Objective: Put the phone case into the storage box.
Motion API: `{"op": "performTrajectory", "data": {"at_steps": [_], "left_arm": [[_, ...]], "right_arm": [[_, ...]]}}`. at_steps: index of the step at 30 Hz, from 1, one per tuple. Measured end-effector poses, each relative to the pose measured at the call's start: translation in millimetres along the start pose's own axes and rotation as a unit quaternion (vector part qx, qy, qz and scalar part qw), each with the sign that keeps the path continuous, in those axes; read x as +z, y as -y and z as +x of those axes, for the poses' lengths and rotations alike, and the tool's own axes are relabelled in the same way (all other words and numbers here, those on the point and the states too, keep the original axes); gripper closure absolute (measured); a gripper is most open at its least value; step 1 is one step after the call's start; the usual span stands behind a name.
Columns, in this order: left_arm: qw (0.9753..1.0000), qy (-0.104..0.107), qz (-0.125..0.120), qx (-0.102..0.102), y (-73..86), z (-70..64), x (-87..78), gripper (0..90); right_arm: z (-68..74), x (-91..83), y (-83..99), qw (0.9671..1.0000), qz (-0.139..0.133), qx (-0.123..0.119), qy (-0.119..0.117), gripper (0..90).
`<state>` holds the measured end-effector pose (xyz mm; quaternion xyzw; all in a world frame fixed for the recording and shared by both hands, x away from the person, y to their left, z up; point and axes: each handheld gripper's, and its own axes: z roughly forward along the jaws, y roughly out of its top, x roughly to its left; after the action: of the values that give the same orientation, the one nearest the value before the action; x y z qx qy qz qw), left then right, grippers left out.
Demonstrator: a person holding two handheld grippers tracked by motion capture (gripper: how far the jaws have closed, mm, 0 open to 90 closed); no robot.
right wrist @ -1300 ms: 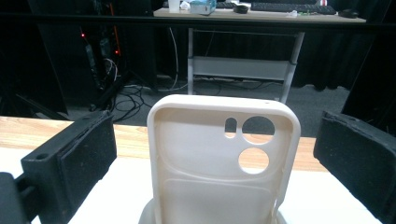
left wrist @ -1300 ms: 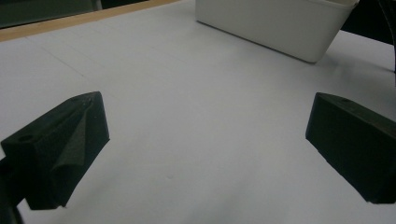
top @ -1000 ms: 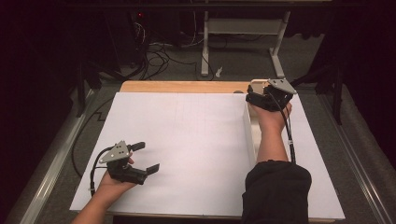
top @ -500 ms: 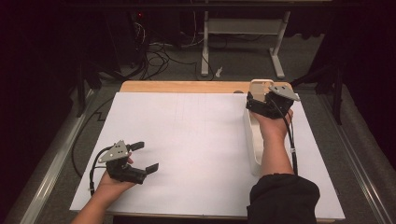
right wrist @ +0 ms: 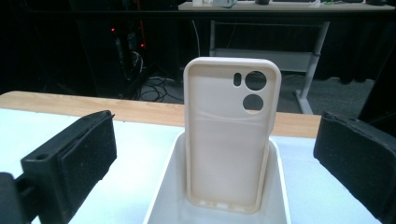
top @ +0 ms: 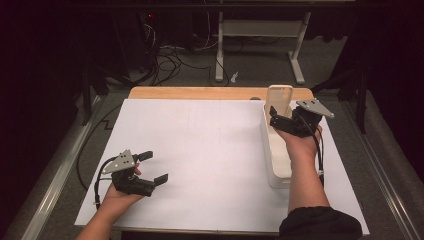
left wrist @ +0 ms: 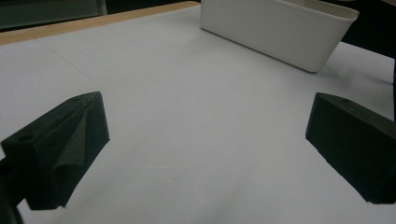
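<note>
Right gripper view: phone case (right wrist: 232, 135) between open right claw (right wrist: 224, 163).

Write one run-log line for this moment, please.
right gripper: open, facing phone case | phone case: upright in white bin | left gripper: open, idle

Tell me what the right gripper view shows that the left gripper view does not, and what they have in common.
The right gripper view shows a cream phone case standing upright at the far end of the white bin, its camera cutouts at the top, between the open right tongs. The left gripper view shows the open left tongs over bare white paper, with that bin seen from the side, farther off. Both show the bin, the paper and the wooden table edge.
</note>
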<state>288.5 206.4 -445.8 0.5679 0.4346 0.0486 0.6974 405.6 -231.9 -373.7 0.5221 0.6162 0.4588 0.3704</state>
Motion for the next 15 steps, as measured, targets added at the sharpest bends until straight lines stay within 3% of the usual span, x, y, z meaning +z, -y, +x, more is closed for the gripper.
{"op": "performTrajectory", "data": {"at_steps": [15], "left_arm": [[1.0000, -0.002, -0.004, -0.004, -1.5, 1.0, -1.1, 0.6]], "right_arm": [[-1.6, -37.5, -7.0, 0.9995, -0.012, -0.012, -0.028, 0.2]]}}
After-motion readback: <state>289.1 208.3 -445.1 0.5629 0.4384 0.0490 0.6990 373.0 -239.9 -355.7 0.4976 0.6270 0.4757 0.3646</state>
